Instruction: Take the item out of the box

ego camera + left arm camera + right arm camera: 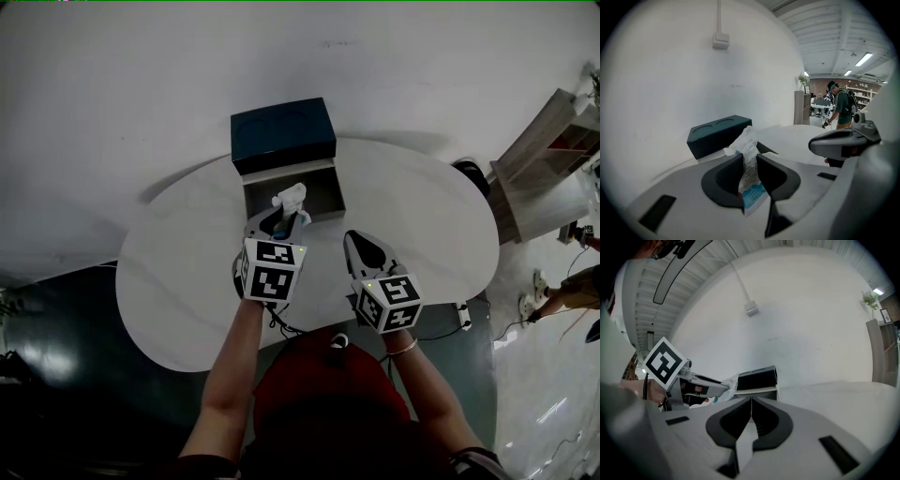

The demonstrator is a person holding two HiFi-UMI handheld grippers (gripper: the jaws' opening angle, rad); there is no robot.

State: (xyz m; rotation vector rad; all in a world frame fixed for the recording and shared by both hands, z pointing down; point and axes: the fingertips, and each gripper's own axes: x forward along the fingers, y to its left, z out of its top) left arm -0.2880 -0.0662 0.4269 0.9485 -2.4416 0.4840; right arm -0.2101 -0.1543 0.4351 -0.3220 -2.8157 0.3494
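Head view: the left gripper (281,223) held a crumpled white packet (292,198) over the front edge of the open box (330,195) on the worktop (169,262). So thin a pinch might have let it slip back in.

Left gripper view: its fingers (726,180) were clamped on the packet.

Right gripper view: the right gripper (751,401) was pressed closed and empty.

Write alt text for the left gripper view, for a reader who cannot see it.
The left gripper pinches a crumpled white packet with blue print between its dark fingers. Behind it, a dark blue box sits on a white table before a pale wall.
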